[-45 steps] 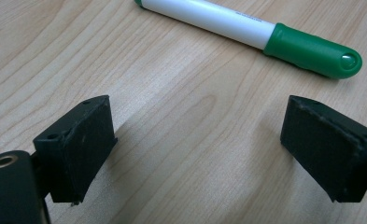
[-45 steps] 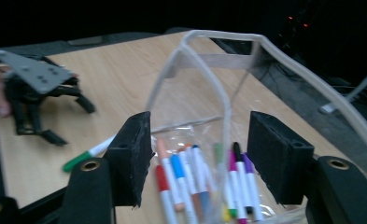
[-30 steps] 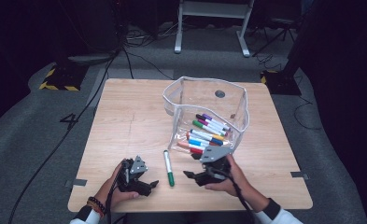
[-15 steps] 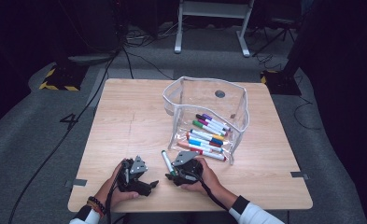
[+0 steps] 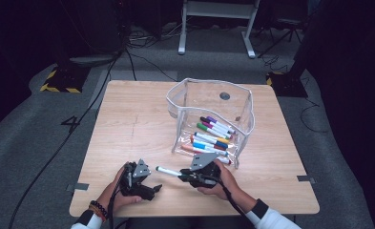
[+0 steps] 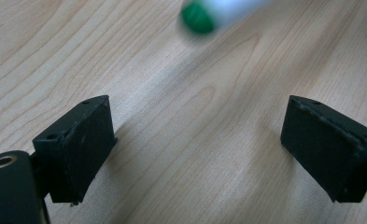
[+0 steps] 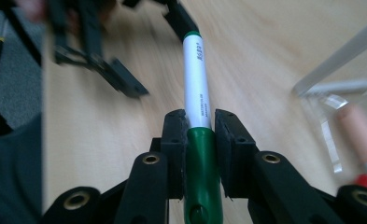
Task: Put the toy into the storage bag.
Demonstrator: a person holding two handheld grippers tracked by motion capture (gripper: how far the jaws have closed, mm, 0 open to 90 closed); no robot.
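1. Near the table's [image 5: 128, 124] front edge, about midway along it, the right gripper [image 5: 185, 177] had just been closing its jaws, and they were clamped on a green-capped marker [image 5: 168, 171].
2. Seen in the right gripper view, the pads pinched the marker [image 7: 197, 112] where the green cap met the white barrel, so most of the barrel stuck out ahead of the jaws; that grip near one end probably left the far end free to be aimed into something.
3. From the high view, the marker lay roughly level above the wood, its free end pointing toward the left gripper [image 5: 149, 188].
4. Left of it, the left gripper rested close to the front edge with its jaws wide apart and nothing between them [image 6: 195, 154]; it seemed to be waiting its turn.
5. Behind the right gripper, toward the table's right side, stood a clear bin [image 5: 209, 93] with other markers [image 5: 213, 136] lying loose on its floor, which suggested the held one was meant to join them.
6. Small print ran along the white barrel [image 7: 201, 100], with a short mark near the far end, but it was too small and blurred to read.
7. On the grey floor off the table's left edge, a large "4" [image 5: 72, 123] was marked.
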